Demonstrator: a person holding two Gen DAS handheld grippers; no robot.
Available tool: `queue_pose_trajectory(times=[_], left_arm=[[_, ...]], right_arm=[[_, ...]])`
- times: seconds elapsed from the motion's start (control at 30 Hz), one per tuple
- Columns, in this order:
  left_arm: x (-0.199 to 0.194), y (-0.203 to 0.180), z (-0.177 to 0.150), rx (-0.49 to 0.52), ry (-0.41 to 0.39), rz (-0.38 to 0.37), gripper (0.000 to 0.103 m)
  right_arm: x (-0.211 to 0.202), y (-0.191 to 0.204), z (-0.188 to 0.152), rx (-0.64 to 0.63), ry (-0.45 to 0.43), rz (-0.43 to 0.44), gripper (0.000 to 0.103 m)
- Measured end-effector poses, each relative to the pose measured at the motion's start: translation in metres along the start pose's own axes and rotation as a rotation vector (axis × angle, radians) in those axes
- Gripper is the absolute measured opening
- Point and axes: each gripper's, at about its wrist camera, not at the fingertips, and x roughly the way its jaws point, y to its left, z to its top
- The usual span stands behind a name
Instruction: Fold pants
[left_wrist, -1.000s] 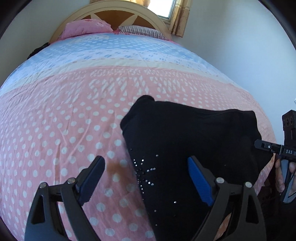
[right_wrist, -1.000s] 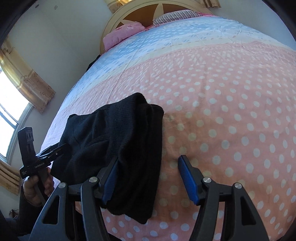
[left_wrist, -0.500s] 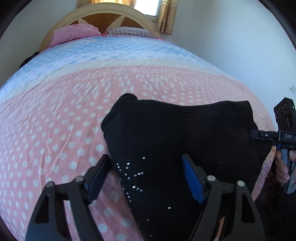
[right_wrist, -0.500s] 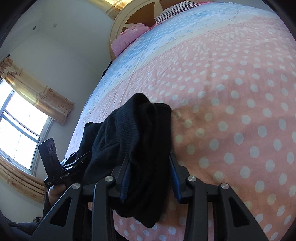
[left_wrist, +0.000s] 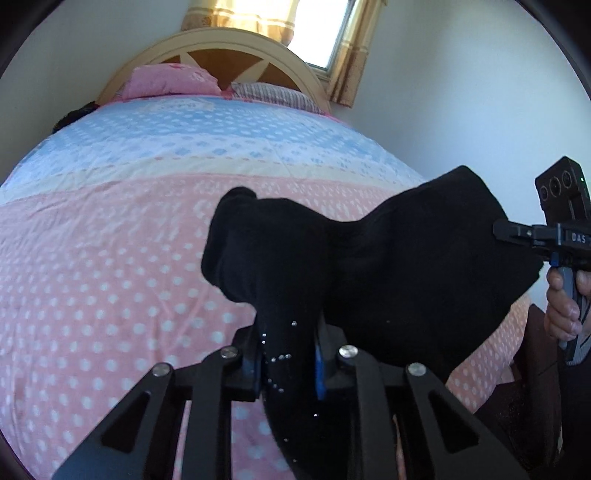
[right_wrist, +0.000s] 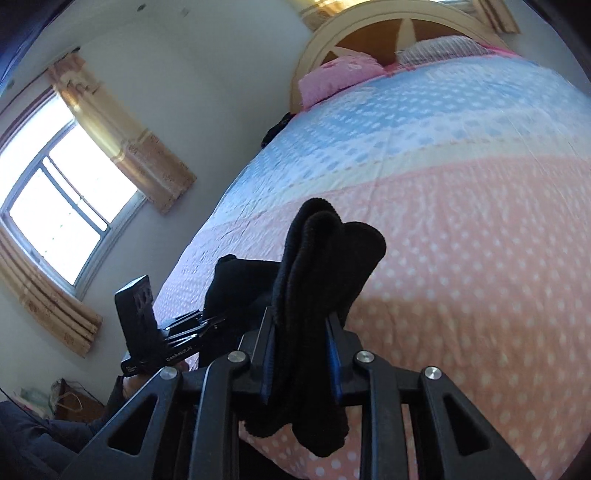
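The black pants (left_wrist: 388, 266) are bunched and lifted off the pink dotted bedspread (left_wrist: 110, 258), stretched between both grippers. In the left wrist view my left gripper (left_wrist: 288, 354) has its jaws closing on a fold with small rhinestones, blue pads pressing the cloth. At the right edge my right gripper (left_wrist: 517, 236) grips the other end. The right wrist view has my right gripper (right_wrist: 301, 354), jaws closing, pinching a thick folded bundle of the pants (right_wrist: 325, 266) that sticks up between the pads. My left gripper (right_wrist: 199, 325) shows at lower left.
The bedspread (right_wrist: 461, 240) turns blue toward the headboard (left_wrist: 236, 48), where a pink pillow (left_wrist: 168, 79) and a striped pillow (left_wrist: 273, 92) lie. A curtained window (right_wrist: 55, 206) is on the wall. A person's hand (left_wrist: 561, 306) holds the right gripper's handle.
Both grippers went from open around the pants to closed on the fabric. Both hands rose, lifting the pants off the bedspread into a bunch.
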Motion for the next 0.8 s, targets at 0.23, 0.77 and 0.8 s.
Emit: queue_pose_trajectory(times=[0.23, 0.77, 0.8], left_arm=[[-0.074, 0.089, 0.015, -0.07, -0.108, 0.306, 0.021], [-0.052, 0.192, -0.036, -0.17, -0.027, 0.654, 0.083], [-0.054, 0.195, -0.039, -0.195, -0.033, 0.653, 0.086]], right_arm=[[0.132, 0.064, 0.089, -0.131, 0.116, 0.136, 0.024], [0.344, 0.062, 0.074, 0.03, 0.306, 0.147, 0.041], [0.343, 0.063, 0.075, 0.025, 0.301, 0.146, 0.041]])
